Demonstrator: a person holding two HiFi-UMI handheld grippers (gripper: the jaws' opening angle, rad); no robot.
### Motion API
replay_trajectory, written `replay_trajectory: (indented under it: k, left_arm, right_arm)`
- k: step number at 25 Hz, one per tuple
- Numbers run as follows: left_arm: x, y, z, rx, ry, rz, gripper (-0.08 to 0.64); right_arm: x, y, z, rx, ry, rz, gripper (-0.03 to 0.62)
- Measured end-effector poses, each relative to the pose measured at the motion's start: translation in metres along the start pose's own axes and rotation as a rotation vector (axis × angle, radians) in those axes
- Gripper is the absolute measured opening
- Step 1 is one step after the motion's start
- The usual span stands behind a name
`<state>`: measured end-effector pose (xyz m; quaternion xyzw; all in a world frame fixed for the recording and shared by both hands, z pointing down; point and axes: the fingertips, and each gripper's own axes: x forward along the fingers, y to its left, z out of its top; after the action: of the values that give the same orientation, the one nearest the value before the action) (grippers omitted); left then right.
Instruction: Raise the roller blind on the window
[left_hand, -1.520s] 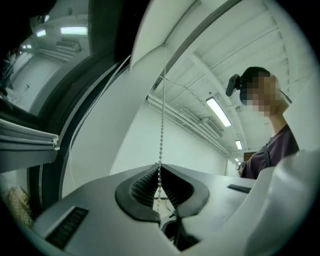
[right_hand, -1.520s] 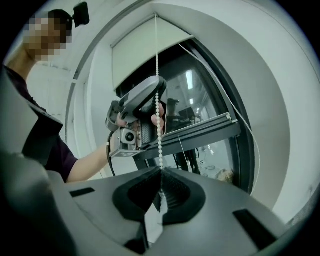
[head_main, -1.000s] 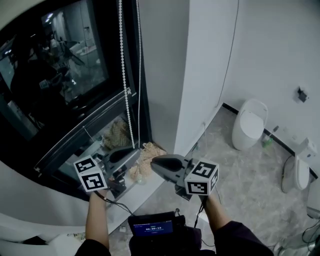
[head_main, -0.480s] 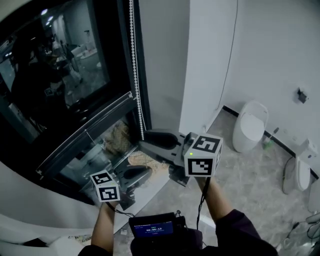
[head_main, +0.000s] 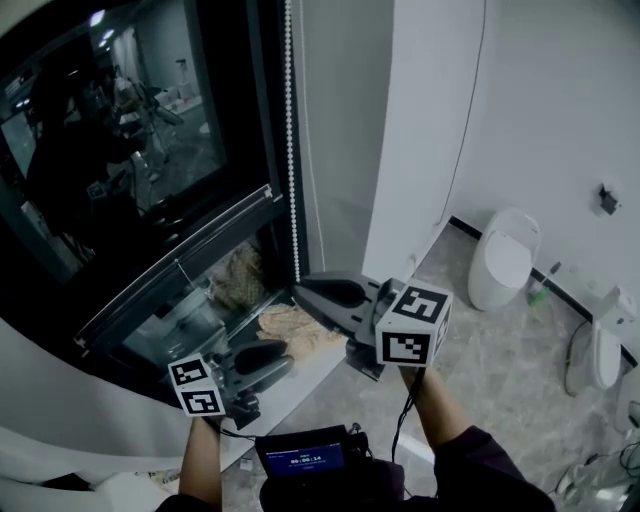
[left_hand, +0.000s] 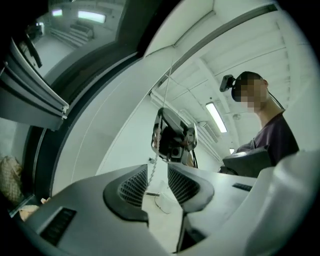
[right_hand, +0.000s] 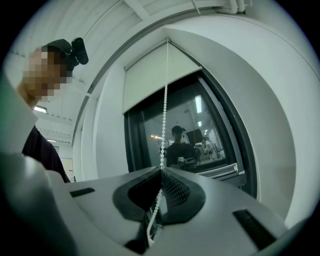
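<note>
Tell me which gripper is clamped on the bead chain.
The right gripper, the higher one: its jaws pinch the bead chain. The left gripper's jaws are opening, chain loose between them.

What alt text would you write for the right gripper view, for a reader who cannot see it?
The right gripper has its jaws shut on a white bead chain that runs straight up to a pale roller blind covering only the top of a dark window. The person shows at left.
</note>
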<state>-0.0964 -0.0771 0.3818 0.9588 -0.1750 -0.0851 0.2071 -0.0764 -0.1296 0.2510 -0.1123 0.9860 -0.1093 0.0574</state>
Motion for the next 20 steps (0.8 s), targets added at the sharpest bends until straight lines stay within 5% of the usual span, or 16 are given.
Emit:
replay_trajectory:
  k: [10,20]
  left_arm:
    - [0.004,-0.006,0.088,0.147,-0.081,0.001,0.083]
    - [0.036,-0.020,0.128,0.227,-0.090,-0.007,0.081]
  right_arm:
    - [0.000,0.010,-0.068,0.059,0.093,0.022,0.012]
    - [-0.003,0.021,-0.138,0.103,0.202,0.018,0.012]
